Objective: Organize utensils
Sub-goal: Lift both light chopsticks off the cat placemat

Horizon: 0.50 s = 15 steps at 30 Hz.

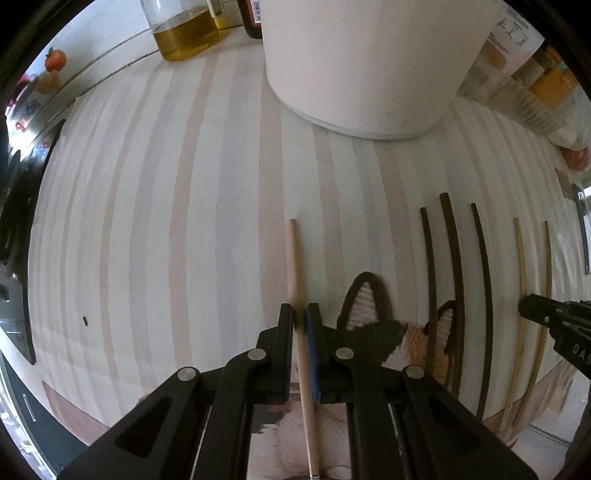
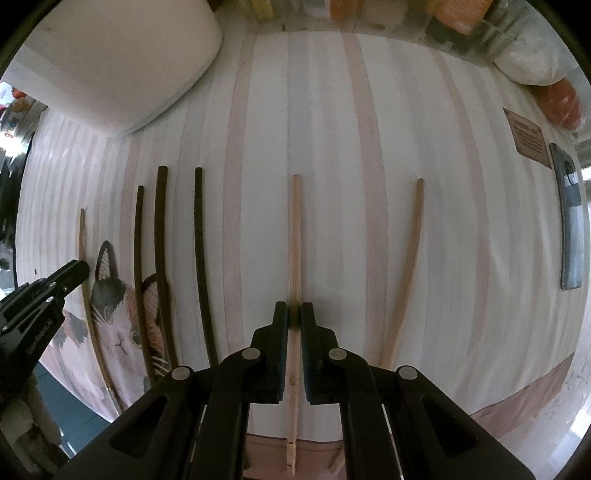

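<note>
My left gripper (image 1: 299,314) is shut on a light wooden chopstick (image 1: 296,266) that lies along the striped cloth. My right gripper (image 2: 294,314) is shut on a pale wooden chopstick (image 2: 294,236). Three dark chopsticks (image 2: 162,236) lie side by side left of it, partly over a cat picture (image 2: 118,325). Another light chopstick (image 2: 408,258) lies to its right. The left gripper also shows at the left edge of the right wrist view (image 2: 70,275), and the right gripper at the right edge of the left wrist view (image 1: 532,308). The dark chopsticks show in the left wrist view (image 1: 454,266).
A large white container (image 1: 369,66) stands at the back of the cloth, also in the right wrist view (image 2: 110,55). An oil bottle (image 1: 184,33) stands behind it. Jars and packets (image 1: 535,85) line the right back. A grey flat object (image 2: 570,221) lies at the right edge.
</note>
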Each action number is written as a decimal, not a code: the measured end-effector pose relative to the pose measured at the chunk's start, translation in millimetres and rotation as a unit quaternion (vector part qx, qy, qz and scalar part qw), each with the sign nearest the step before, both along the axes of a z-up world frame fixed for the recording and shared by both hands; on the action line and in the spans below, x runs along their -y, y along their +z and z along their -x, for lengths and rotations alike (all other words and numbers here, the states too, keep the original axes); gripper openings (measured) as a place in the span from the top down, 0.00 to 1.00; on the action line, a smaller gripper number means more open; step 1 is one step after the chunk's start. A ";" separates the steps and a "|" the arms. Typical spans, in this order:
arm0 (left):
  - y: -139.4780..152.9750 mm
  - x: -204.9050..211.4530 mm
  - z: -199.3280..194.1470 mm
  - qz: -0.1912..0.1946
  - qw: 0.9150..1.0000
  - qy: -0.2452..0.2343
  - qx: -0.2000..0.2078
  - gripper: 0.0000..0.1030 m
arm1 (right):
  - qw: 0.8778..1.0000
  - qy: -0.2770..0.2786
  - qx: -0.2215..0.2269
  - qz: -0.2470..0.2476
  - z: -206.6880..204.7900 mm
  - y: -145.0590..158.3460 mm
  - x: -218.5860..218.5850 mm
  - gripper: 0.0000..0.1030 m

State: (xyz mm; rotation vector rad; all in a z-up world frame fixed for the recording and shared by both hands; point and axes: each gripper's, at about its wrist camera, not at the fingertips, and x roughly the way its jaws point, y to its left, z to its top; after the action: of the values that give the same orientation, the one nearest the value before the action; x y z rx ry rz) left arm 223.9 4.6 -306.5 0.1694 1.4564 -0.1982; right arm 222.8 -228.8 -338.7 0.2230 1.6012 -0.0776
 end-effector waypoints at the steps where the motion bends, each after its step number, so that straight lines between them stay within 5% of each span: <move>1: -0.6 0.5 0.3 0.000 1.000 0.000 0.001 0.96 | 1.000 0.001 0.001 0.000 -1.3 -0.1 -0.3 0.93; 8: 29.6 11.6 9.2 0.012 0.999 -0.005 0.030 0.96 | 0.998 -0.014 0.053 -0.007 8.1 5.3 -4.7 0.94; 15: 82.2 0.4 22.6 0.042 0.996 -0.002 0.079 0.96 | 0.990 -0.029 0.136 -0.019 22.2 46.3 -8.9 0.94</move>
State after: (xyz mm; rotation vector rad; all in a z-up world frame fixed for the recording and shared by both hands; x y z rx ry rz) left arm 201.2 4.2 -224.3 0.1171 1.2884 -0.2422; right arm 200.6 -220.0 -292.4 0.2971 1.3250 -0.0596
